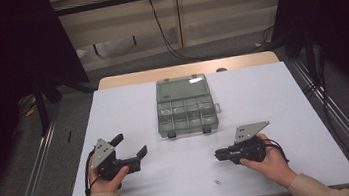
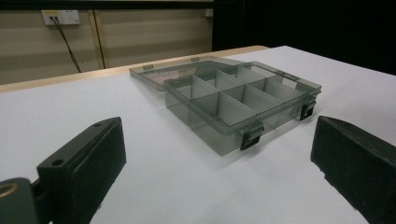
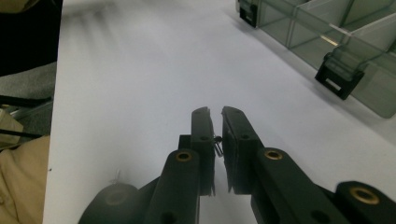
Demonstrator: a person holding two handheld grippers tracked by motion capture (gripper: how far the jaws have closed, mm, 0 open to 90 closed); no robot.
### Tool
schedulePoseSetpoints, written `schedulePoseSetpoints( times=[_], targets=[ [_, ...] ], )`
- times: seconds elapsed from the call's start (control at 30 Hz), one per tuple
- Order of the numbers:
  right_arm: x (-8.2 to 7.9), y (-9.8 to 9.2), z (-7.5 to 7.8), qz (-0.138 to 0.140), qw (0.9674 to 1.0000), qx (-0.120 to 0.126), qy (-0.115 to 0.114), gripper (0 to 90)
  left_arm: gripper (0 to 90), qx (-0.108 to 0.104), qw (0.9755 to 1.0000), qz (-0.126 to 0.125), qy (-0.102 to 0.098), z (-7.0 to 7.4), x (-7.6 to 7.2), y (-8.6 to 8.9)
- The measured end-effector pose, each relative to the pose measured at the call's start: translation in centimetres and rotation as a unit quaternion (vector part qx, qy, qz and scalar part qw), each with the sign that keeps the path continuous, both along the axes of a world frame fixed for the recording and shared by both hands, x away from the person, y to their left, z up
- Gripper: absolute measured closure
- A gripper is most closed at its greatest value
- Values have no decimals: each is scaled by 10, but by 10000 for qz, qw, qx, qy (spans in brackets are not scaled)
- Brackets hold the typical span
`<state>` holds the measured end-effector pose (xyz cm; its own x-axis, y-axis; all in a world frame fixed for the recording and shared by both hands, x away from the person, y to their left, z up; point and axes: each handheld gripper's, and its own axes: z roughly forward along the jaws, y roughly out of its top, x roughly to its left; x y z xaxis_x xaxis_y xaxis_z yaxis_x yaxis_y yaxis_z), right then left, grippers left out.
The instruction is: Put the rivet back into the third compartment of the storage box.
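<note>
Now, from the high view, the left claw (image 1: 130, 146) rests on the table (image 1: 275, 116) with its jaws spread wide and nothing between them. The right claw (image 1: 217, 155) lies low, jaws nearly together, tips pointing toward the left claw. The box (image 1: 185, 107) sits ahead of both, between them, lid laid back flat; its compartments look bare.

Seen from the left gripper view, the box (image 2: 243, 105) is ahead and a little right of the parted jaws, well clear of them, latches facing the claw.

Looking along the right gripper view, the jaws pinch something small and dark (image 3: 217, 143), perhaps a screw or pin; too tiny to name. The box's (image 3: 336, 37) near corner lies ahead and to the right.

My reading: the small part is picked up and in carry. Next, the right claw should swing over a compartment, lower, and part its jaws there.
</note>
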<state>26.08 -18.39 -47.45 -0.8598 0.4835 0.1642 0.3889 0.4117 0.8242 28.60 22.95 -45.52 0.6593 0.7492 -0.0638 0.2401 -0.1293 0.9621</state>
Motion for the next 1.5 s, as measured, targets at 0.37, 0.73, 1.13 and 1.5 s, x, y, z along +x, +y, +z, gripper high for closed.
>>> schedulePoseSetpoints(
  times=[0.37,0.73,1.13,1.5],
  targets=[
    [15,-6,11,-212,9996,112,-117,834,31,16,10000,-15,0,-1,0,1],
    [30,-4,21,-365,9988,256,-180,833,31,12,10000,-12,6,-1,-1,0],
    [54,3,35,-570,9973,396,-249,834,31,-28,10000,-13,11,-1,-3,2],
    [78,12,46,-694,9964,317,-360,834,31,-49,10000,6,17,-1,-5,2]
  ],
)
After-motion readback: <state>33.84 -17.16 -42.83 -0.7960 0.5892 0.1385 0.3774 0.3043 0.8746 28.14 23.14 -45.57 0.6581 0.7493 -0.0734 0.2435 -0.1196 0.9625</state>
